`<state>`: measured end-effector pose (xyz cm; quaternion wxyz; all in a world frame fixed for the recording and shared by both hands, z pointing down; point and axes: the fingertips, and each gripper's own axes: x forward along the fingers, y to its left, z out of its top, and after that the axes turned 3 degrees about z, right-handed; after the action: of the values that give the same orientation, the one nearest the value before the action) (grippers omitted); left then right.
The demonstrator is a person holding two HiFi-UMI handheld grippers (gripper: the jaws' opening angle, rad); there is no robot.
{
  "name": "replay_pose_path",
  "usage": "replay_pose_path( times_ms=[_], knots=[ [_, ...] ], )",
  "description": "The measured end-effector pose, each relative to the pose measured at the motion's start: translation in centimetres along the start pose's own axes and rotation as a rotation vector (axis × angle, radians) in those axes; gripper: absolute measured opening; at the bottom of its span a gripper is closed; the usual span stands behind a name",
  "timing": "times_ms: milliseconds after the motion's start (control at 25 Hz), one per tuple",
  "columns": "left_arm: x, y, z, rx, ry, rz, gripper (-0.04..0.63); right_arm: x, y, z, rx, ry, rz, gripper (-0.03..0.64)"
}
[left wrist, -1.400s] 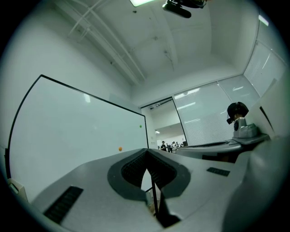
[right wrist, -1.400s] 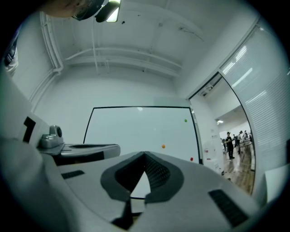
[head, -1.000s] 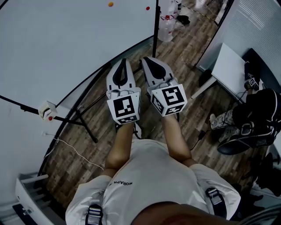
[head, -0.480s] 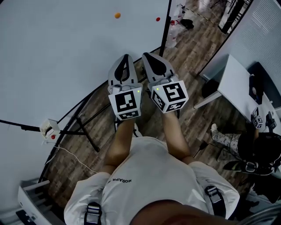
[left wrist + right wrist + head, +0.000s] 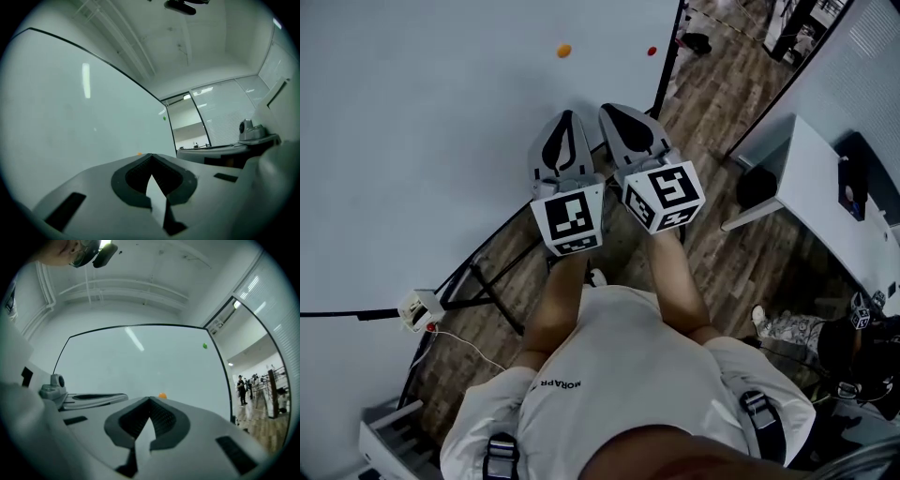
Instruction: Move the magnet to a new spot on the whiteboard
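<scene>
Well beyond the fingers (image 5: 579,159), orange magnet (image 5: 564,51)

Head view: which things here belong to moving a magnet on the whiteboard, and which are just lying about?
For the job: whiteboard; orange magnet and red magnet on it (which one is meant, I cannot tell); left tongs and right tongs, both shut and empty.
Lying about: white table; small box on a cable; dark thing on the floor.
</scene>
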<state>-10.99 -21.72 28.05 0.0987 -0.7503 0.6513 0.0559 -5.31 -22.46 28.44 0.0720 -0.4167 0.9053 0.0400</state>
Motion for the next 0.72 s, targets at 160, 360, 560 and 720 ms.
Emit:
replay_pose_path(
  times_ms=[160, 360, 560, 720],
  knots=[
    [1.6, 0.8, -0.2, -0.002, -0.006, -0.023, 0.003, 1.1, -0.7, 0.0, -0.006, -0.007, -0.024, 0.014],
    [2.8, 1.3, -1.1, -0.012, -0.003, -0.019, 0.003, 2.0, -1.6, -0.8, -0.016, 0.001, -0.029, 0.014],
    [3.2, 1.1, -1.5, -0.014, 0.006, 0.003, 0.003, 2.5, -2.5, -1.0, -0.021, 0.011, -0.012, 0.014],
    [3.5, 1.4, -1.6, -0.022, 0.008, 0.024, 0.003, 2.8, -2.7, -1.2, -0.023, 0.021, 0.001, 0.014]
  ],
)
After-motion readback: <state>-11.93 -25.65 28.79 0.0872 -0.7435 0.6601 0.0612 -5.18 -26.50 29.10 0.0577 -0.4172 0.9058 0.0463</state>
